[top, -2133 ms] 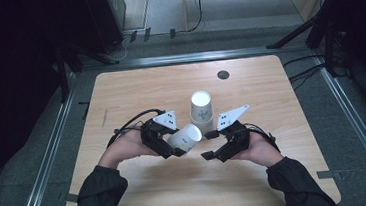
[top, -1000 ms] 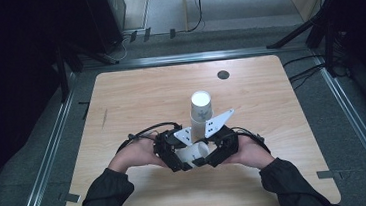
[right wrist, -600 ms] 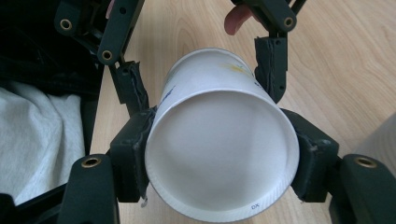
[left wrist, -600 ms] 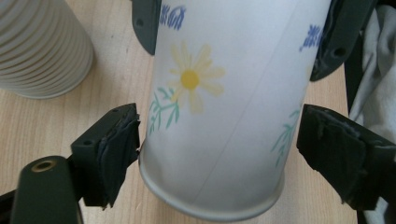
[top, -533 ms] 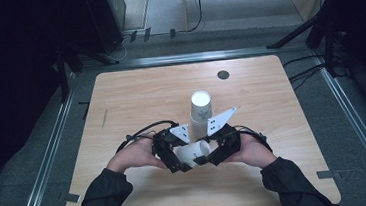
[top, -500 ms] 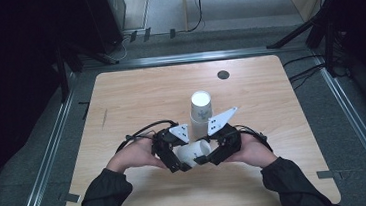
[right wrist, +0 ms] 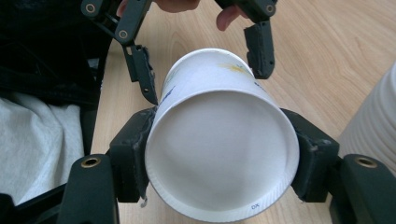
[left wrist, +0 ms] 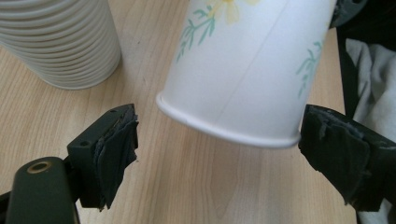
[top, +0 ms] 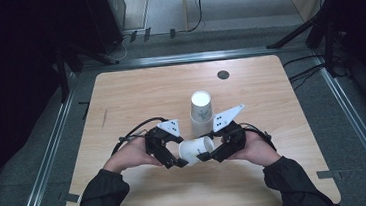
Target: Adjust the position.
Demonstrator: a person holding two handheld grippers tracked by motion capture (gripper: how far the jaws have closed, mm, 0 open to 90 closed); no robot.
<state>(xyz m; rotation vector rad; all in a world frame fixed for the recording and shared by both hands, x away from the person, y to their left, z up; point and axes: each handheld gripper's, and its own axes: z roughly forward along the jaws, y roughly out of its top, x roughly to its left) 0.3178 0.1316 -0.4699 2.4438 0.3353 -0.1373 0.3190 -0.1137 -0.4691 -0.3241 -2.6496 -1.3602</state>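
Observation:
A white paper cup (top: 195, 149) with a flower print lies on its side above the wooden table (top: 136, 102), between my two grippers. My right gripper (top: 208, 154) is shut on its base end; in the right gripper view both pads (right wrist: 133, 149) press the cup (right wrist: 219, 154) near its recessed bottom. My left gripper (top: 175, 159) is open: its jaws have just been opening and now stand wide on either side of the rim (left wrist: 224, 128), pads (left wrist: 114, 151) off the cup (left wrist: 247, 65). The left gripper (right wrist: 201, 56) also shows beyond the cup.
A tall stack of upside-down white paper cups (top: 201, 112) stands just behind the grippers, close to the held cup; its ribbed rims (left wrist: 60, 42) show at the upper left of the left gripper view. A small dark round spot (top: 223, 74) marks the far table.
The hands came together from apart. The cup, first held in the left gripper, is now clamped by the right gripper. The left jaws have spread off it.

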